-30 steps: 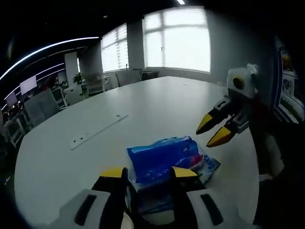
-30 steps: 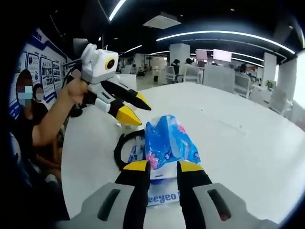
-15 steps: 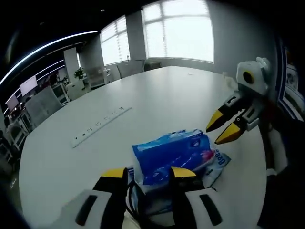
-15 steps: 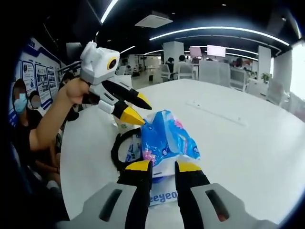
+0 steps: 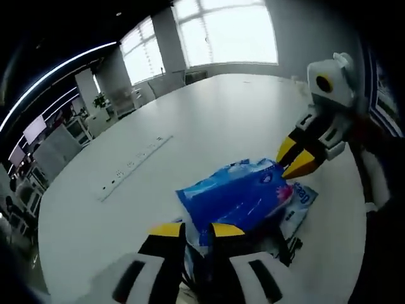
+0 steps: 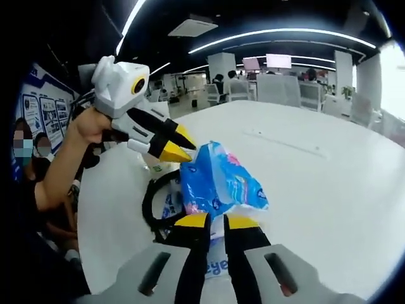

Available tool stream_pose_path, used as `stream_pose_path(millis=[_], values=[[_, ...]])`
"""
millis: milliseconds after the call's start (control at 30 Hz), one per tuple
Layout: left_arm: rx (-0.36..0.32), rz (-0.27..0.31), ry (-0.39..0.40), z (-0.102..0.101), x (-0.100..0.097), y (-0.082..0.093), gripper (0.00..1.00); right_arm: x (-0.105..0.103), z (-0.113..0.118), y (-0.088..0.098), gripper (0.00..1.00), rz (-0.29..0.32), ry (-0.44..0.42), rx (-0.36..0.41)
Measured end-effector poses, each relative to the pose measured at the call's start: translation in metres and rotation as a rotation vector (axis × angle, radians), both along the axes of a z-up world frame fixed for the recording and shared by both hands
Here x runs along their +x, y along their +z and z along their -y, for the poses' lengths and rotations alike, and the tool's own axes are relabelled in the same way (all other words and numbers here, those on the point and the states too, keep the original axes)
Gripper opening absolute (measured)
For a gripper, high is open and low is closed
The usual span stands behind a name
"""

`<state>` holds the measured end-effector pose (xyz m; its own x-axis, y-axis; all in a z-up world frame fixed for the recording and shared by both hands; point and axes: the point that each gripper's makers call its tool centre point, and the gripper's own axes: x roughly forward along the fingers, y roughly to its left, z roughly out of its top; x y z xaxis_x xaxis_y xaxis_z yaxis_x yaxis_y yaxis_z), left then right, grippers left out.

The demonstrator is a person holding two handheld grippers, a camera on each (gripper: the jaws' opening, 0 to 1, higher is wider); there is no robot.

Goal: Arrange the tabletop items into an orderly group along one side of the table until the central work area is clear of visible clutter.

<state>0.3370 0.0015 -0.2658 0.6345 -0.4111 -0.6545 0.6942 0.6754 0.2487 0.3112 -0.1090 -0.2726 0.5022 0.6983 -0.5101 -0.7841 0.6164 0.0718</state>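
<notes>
Grippers pinch the soft, light blue tissue pack (image 5: 237, 197), left gripper (image 5: 196, 229) at six o'clock, right gripper (image 6: 209, 220) opposite.

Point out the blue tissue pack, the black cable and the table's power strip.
blue tissue pack (image 6: 218, 180), right gripper view, front face.
black cable (image 6: 150, 201), right gripper view, left curve.
power strip (image 5: 134, 167), left gripper view, middle.

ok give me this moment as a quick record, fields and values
held item: blue packet, pinched at opposite ends by both grippers
left gripper: jaws nearly closed on one end of the packet
right gripper: jaws nearly closed on the other end
underneath: white labelled pack
beside it: black cable loop
surface: white table
</notes>
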Motion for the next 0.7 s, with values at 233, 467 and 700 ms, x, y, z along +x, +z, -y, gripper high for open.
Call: stream_pose_path(millis=[233,467,700], values=[[0.024,0.032,-0.005,-0.0072,0.0024,0.0061,0.03,0.0026,0.0032,-0.0011,0.00,0.012,0.000,-0.007],[0.028,0.042,-0.050,-0.0001,-0.0026,0.0039,0.01,0.0010,0.0067,-0.0031,0.00,0.032,-0.004,-0.026],[0.081,0.048,-0.049,0.0010,-0.0030,0.0013,0.00,-0.0018,0.0065,-0.0031,0.00,0.027,0.003,-0.016]])
